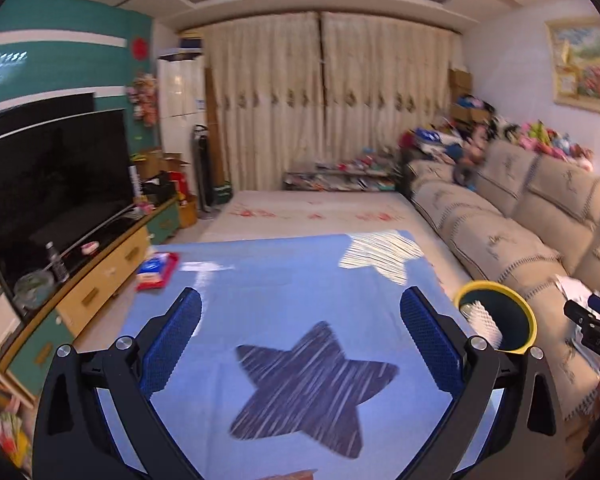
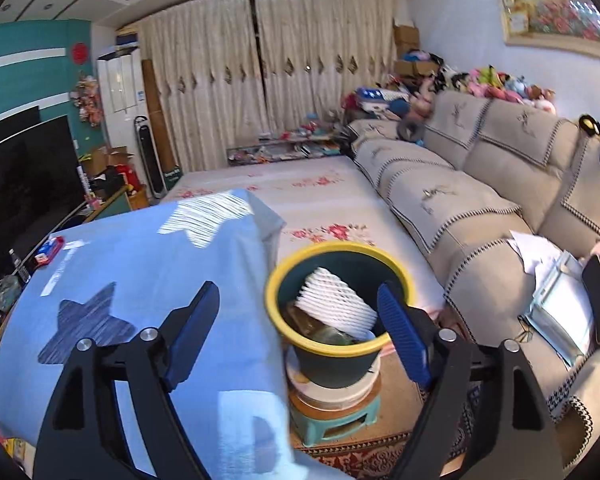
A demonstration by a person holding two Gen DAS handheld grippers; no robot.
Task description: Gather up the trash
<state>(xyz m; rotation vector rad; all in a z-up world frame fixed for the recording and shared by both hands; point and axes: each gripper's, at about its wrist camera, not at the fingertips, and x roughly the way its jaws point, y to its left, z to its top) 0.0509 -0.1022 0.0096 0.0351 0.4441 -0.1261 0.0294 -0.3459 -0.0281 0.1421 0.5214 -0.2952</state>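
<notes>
A dark green bin with a yellow rim (image 2: pixel 336 304) stands on a small stool between the blue table and the sofa; it also shows in the left wrist view (image 1: pixel 500 316). Inside lie a white foam net sleeve (image 2: pixel 332 304) and brownish scraps. My right gripper (image 2: pixel 300 312) is open and empty, hovering just above the bin's near side. My left gripper (image 1: pixel 300 324) is open and empty above the blue star-patterned tablecloth (image 1: pixel 284 280). A red and blue tissue pack (image 1: pixel 156 270) and a white strip of paper (image 1: pixel 206 267) lie at the table's far left.
A beige sofa (image 2: pixel 480 208) runs along the right, with papers and a dark device (image 2: pixel 598 300) on its seat. A TV (image 1: pixel 52 184) and a cabinet stand on the left. A flowered cover (image 2: pixel 300 184) spreads beyond the table. A patterned rug lies under the stool (image 2: pixel 336 420).
</notes>
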